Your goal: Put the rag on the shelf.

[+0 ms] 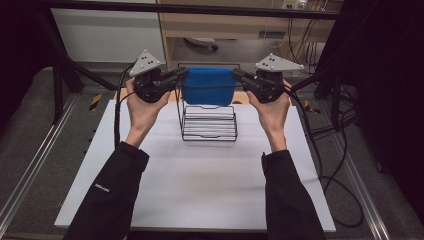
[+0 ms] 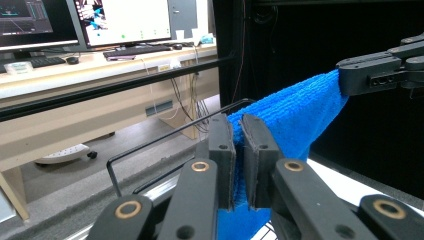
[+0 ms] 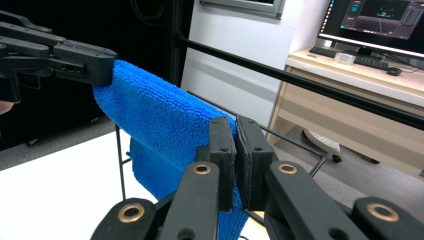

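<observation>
A blue cloth (image 1: 208, 86) hangs stretched between the two grippers above the far part of the white bench (image 1: 200, 180), held by its upper corners so that its top edge runs level from one to the other. The left gripper (image 1: 181, 76) pinches the cloth's left corner, its jaws pressed together on the fabric; in the left gripper view the cloth (image 2: 292, 120) is clamped between the two black pads and slopes up to the other gripper (image 2: 350, 75). The right gripper (image 1: 239, 76) holds the opposite corner the same way, jaws closed on the cloth (image 3: 160, 125), with the left gripper (image 3: 100, 65) gripping the far end in the right gripper view. Just below the cloth stands a black wire rack (image 1: 209, 122), its upright wire frame rising behind the lower edge of the cloth; whether the cloth touches the top wire cannot be told. The rack sits near the bench's far edge, midway between its sides. The near half of the bench is bare white surface, with open room to the left and right of the rack. A dark metal frame (image 1: 200, 10) crosses above the far side.
</observation>
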The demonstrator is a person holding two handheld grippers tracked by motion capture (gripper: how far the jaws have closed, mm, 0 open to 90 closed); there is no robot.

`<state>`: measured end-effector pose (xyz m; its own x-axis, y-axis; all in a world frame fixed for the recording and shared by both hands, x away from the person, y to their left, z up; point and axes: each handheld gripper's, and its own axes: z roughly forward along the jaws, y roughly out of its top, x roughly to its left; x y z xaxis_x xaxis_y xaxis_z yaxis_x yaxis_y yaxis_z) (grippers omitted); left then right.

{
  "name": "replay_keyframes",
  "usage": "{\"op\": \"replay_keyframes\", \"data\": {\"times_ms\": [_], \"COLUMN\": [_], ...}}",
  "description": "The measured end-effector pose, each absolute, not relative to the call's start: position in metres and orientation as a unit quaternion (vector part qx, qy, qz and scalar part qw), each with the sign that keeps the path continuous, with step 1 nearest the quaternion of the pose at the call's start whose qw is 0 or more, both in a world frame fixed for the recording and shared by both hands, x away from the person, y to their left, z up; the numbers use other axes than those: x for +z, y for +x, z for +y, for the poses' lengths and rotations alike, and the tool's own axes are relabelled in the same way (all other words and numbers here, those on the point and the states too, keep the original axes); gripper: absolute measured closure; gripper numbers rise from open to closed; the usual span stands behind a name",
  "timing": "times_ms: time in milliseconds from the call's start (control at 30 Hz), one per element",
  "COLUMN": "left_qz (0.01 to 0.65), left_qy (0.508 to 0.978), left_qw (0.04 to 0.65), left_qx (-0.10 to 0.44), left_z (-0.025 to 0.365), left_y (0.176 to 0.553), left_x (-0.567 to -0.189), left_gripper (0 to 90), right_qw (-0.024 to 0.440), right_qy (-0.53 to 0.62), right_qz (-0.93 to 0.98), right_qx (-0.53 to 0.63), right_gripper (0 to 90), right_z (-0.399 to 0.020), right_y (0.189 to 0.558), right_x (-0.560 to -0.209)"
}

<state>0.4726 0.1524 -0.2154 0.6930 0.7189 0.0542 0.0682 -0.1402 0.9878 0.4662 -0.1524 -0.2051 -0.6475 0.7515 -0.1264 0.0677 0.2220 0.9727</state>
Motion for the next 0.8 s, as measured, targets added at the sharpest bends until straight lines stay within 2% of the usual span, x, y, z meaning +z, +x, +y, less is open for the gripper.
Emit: {"op": "replay_keyframes", "data": {"times_ms": [800], "left_qz": [0.283], "left_qy": [0.734], "left_qw": [0.566], "left_qx": [0.246], "left_z": [0.153], "left_y": [0.469], "left_x": [-0.246], "left_gripper": [82.6], "right_qw": [0.265], "right_qy": [0.285], "right_qz": [0.747], "right_qx": [0.539], "right_gripper": [86.9], "right_z": [-0.154], "right_y": [0.456], "right_x": [-0.226]}}
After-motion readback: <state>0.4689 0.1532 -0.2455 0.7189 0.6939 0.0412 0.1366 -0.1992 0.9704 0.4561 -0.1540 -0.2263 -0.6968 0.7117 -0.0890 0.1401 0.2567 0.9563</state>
